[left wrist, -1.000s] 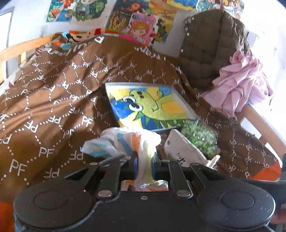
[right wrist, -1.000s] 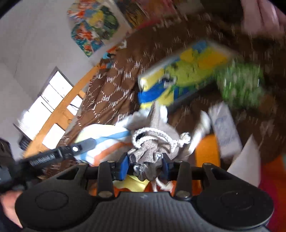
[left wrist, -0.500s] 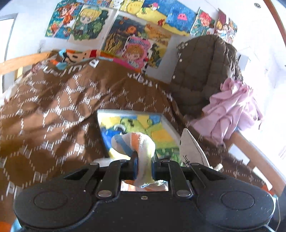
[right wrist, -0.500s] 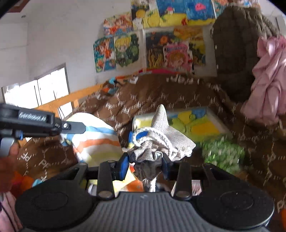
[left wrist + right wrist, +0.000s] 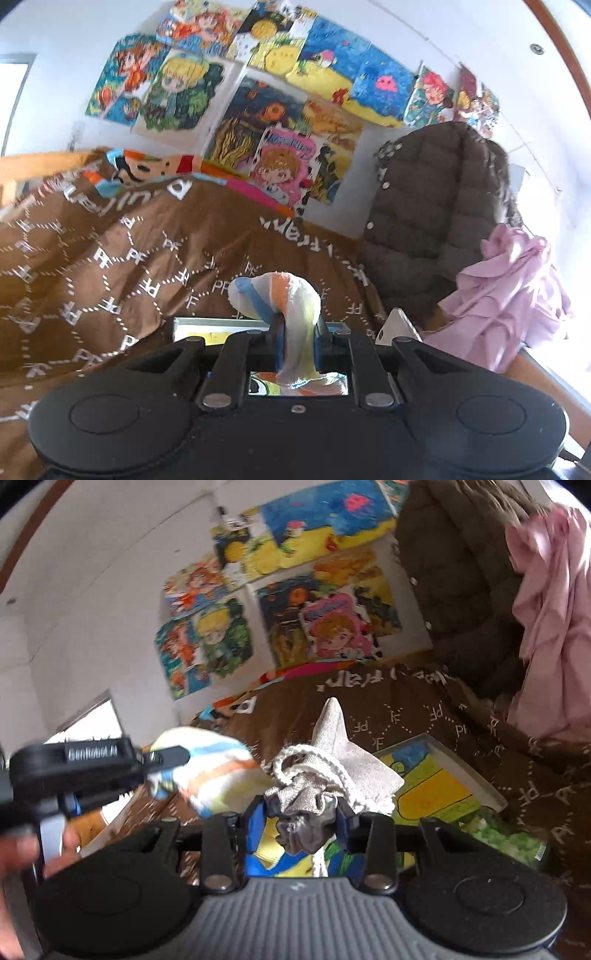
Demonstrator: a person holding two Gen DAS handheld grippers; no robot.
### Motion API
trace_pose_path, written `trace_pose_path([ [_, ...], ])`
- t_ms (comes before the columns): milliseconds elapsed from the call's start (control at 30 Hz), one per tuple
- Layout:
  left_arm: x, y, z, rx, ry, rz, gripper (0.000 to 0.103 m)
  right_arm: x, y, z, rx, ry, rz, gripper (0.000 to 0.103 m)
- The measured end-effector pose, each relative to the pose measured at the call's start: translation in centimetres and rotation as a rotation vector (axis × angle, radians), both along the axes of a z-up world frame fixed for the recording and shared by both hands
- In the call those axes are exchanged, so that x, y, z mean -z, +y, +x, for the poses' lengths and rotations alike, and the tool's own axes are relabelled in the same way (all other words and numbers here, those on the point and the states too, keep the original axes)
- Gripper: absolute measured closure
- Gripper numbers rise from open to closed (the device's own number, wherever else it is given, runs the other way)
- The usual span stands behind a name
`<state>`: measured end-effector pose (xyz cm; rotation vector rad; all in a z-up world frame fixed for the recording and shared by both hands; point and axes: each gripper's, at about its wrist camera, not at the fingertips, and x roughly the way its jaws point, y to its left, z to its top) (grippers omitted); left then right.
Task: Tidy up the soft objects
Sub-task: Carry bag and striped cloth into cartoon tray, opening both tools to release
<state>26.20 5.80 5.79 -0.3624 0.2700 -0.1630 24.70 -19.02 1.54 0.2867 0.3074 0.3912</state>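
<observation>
Above the bed's brown quilt [image 5: 110,266], patterned with white letters and spread below a wall of bright cartoon posters [image 5: 266,99], I hold two soft items aloft, one in each claw. A dark quilted jacket [image 5: 432,221] and a pink garment [image 5: 509,295] hang at the right, apparently untouched. A framed picture [image 5: 436,786] of a green and yellow cartoon figure lies flat on the quilt, with a green speckled packet [image 5: 506,842] just beside its near corner. My left claw [image 5: 298,341] is pinched nearly closed on a striped cloth [image 5: 291,314] in white, orange, blue and pale yellow, whose top flops forward over the jaws. My right claw [image 5: 301,814] is closed partway around the gathered neck of a grey drawstring pouch [image 5: 332,768], its white cord looped above the jaws and its body pointing up and away. By my reading, the job is midway: both pieces are lifted clear of the bed but neither has been set down anywhere. Where they belong is not in view, and the jacket and pink garment may yet need attention.
</observation>
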Motion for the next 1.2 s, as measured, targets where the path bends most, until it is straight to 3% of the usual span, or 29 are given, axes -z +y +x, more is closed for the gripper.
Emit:
trace_pose_path([
  [233, 5.6, 1.3, 7.3, -0.012, 0.06, -0.008, 0.087, 3.5, 1.2, 8.2, -0.009, 0.075, 0.03, 0.06],
  [300, 7.1, 1.7, 8.6, -0.003, 0.103, -0.015, 0.088, 4.8, 1.5, 10.1, -0.021, 0.137, 0.042, 0.06],
  [433, 9.7, 3.0, 10.2, 0.055, 0.188, -0.062, 0.087, 6.9, 2.7, 11.4, -0.045, 0.194, 0.025, 0.06],
  [533, 11.2, 3.3, 10.8, 0.064, 0.241, -0.056, 0.087, 8.3, 3.3, 11.5, -0.055, 0.225, -0.003, 0.06],
  [767, 11.5, 2.5, 11.8, 0.062, 0.38, 0.063, 0.087, 8.7, 4.1, 10.9, -0.085, 0.255, -0.021, 0.057],
  [933, 11.4, 2.0, 11.4, 0.062, 0.394, 0.105, 0.079, 8.5, 3.8, 11.1, -0.096, 0.273, -0.015, 0.05],
  [1000, 11.1, 1.8, 11.1, 0.053, 0.391, 0.105, 0.074, 8.3, 3.8, 11.1, -0.1, 0.283, -0.021, 0.042],
  [1067, 11.0, 1.8, 11.1, 0.053, 0.403, 0.083, 0.06, 8.1, 3.6, 11.1, -0.108, 0.287, -0.029, 0.034],
  [1200, 11.1, 2.4, 10.9, 0.037, 0.415, 0.014, 0.053, 7.5, 3.0, 10.8, -0.097, 0.28, -0.047, 0.025],
])
